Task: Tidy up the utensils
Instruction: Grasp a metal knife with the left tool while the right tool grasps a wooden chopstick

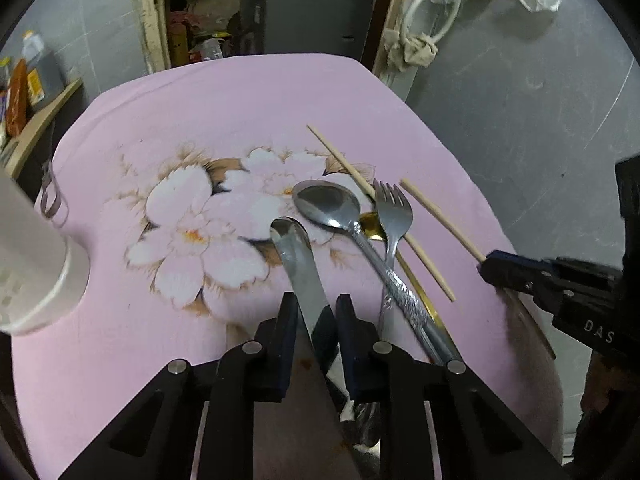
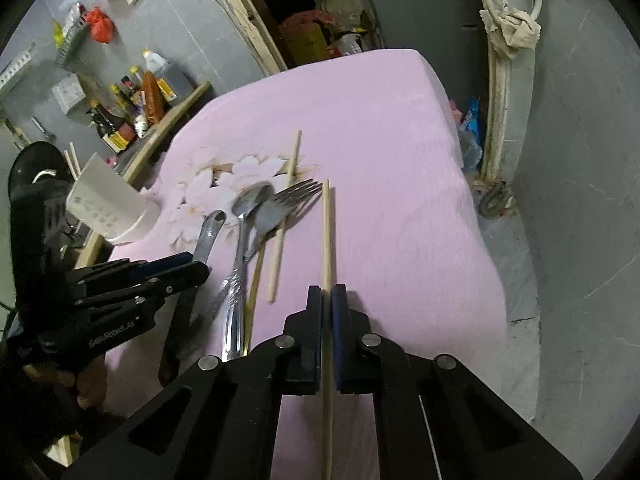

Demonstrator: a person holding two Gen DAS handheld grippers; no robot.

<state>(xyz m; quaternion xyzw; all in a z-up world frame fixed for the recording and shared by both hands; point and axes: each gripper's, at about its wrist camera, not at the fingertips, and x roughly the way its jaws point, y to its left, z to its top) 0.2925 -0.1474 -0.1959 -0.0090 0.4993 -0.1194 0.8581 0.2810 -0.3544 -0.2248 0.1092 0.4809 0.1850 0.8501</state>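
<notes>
A grey-walled room with cluttered shelves surrounds a table under a pink cloth [image 1: 200,360] printed with pale flowers; a white holder [image 2: 112,208] stands at its left edge. The left gripper [image 1: 316,308] clamps a flat steel knife [image 1: 296,256], its rounded tip pointing away across the cloth. The right gripper [image 2: 327,294] is clenched on a chopstick [image 2: 326,224] running lengthwise away from it. Spoon [image 1: 328,204], fork [image 1: 394,208] and another chopstick [image 1: 340,156] lie overlapping between them. "DAS" shows on the right gripper's body.

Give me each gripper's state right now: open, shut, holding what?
Left gripper: closed around the knife; firm grip cannot be told.
Right gripper: shut on a chopstick.
</notes>
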